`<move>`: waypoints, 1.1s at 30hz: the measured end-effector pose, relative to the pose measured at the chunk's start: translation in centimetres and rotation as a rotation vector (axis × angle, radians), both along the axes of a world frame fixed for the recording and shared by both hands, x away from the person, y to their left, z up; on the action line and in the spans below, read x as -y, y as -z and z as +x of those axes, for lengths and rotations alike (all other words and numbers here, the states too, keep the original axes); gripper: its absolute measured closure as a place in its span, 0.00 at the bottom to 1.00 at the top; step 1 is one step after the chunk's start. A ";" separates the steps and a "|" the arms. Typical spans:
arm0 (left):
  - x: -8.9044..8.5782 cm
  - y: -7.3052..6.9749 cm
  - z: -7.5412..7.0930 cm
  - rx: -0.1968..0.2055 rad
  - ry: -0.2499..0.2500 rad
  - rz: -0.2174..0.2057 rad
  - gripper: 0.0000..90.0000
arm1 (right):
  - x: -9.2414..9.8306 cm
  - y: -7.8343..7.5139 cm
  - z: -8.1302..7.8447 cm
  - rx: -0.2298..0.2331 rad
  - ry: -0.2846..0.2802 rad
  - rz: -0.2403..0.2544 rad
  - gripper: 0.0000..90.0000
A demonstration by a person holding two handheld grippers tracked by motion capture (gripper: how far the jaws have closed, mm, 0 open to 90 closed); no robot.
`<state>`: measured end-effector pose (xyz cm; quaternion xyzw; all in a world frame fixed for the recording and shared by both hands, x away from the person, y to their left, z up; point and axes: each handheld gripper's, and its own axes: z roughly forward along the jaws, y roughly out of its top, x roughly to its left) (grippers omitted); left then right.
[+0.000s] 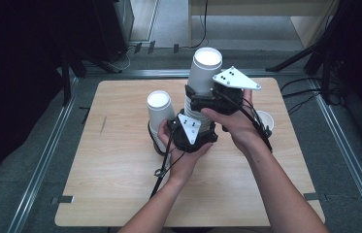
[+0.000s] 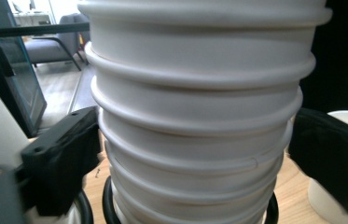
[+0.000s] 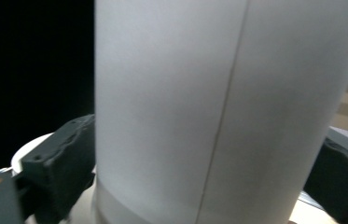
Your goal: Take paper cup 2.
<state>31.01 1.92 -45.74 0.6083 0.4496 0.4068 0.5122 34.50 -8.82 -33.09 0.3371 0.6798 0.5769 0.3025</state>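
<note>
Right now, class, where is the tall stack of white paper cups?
In the high view the tall stack of white paper cups stands near the table's middle, between both grippers, with a shorter cup stack to its left.

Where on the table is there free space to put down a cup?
The table's near-left part, below the short cup stack, is bare, as is the far-left corner. The middle is crowded: tall cup stack, both hands, and a single cup at right.
</note>
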 end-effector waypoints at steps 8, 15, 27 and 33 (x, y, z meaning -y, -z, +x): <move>-0.1 0.0 -0.1 0.004 0.006 0.008 0.06 | 0.0 0.1 0.2 0.000 0.003 0.034 0.14; -0.1 -0.1 -0.1 0.000 0.009 0.005 0.07 | 0.0 0.0 0.1 0.006 0.005 0.037 0.14; -0.1 -0.1 -0.2 -0.005 0.006 -0.001 0.08 | 0.0 -1.1 -0.1 0.030 0.025 0.058 0.15; -0.2 -0.1 -0.2 -0.005 0.012 -0.001 0.08 | 0.1 -2.3 -0.2 0.047 0.038 0.094 0.16</move>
